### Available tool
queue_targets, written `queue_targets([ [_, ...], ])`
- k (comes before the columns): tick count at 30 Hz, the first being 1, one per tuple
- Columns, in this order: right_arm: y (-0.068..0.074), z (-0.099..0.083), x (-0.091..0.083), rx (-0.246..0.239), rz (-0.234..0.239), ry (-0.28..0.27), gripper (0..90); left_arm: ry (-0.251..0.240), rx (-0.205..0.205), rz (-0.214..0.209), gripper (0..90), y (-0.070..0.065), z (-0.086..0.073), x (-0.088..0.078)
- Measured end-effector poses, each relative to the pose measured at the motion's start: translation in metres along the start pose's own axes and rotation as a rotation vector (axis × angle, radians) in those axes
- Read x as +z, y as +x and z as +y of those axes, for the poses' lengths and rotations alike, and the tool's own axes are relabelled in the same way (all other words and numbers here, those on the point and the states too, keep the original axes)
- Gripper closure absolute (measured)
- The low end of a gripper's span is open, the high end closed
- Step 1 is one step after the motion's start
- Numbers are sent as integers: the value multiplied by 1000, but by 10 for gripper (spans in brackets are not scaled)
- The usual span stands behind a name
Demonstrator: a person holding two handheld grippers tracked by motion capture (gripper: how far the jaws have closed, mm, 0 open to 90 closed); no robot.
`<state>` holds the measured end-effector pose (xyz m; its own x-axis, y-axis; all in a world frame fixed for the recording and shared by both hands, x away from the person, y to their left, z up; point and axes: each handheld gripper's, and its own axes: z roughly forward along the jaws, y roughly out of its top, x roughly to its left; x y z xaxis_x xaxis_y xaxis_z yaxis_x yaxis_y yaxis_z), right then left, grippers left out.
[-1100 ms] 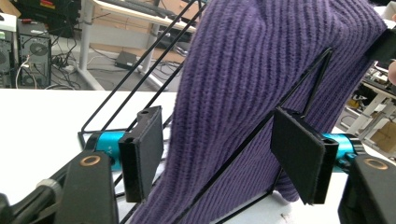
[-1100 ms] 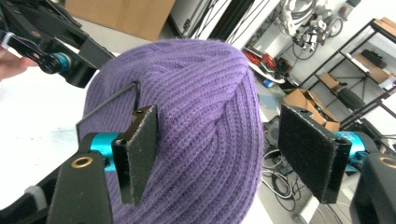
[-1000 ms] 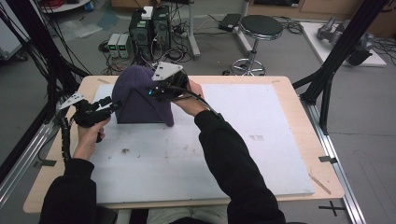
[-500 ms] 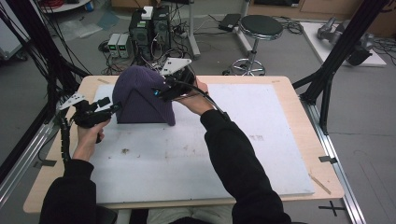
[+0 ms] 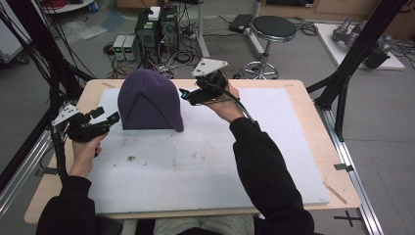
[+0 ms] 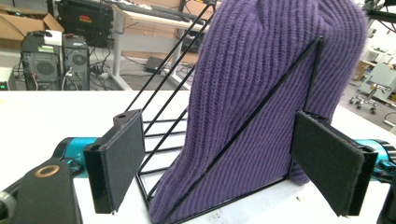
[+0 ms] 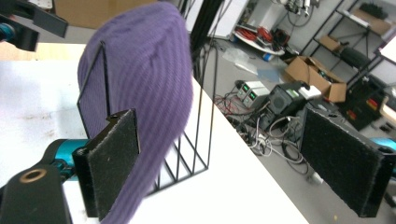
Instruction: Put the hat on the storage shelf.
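1. since the earlier frames, right gripper [image 5: 188,96] is drawing back from the purple beanie [image 5: 147,100] toward the table's far edge; its jaws are standing spread and gripping nothing.
2. beanie is sitting draped over a black wire rack [image 6: 243,135] on the white mat [image 5: 205,161], toward the far left of the table [image 5: 313,112].
3. left gripper [image 5: 110,120] is hovering just beside the beanie's left side, jaws spread wide, pads [image 6: 122,156] apart from the fabric.
4. person's sleeves [image 5: 266,171] are entering from the bottom.
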<state>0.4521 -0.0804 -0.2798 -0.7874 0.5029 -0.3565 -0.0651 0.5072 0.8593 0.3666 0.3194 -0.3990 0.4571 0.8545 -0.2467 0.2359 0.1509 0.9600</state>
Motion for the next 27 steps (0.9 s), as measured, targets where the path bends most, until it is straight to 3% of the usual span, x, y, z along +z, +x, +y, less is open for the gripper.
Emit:
queue_targets([
  [4,-5,-11,-16,33,-43,-19,117,5,32,7,179,-8,2,-3],
  [7,-16,-29,-35,105,-71,-9,117,15,60,12,173,-16,4,-5],
  [8,-16,-29,-35,105,-71,-9,117,17,76,13,173,-20,5,-5],
  [12,-27,-45,-59,171,-139,-15,117,21,102,14,172,-27,7,-7],
  [16,-32,-57,-81,212,-213,-6,117,8,95,24,171,-30,6,-6],
  [22,-35,-79,-111,275,-295,14,117,-48,70,76,172,-33,2,-8],
  [27,-36,-98,-135,317,-338,31,117,-59,53,73,171,-33,-2,-12],
])
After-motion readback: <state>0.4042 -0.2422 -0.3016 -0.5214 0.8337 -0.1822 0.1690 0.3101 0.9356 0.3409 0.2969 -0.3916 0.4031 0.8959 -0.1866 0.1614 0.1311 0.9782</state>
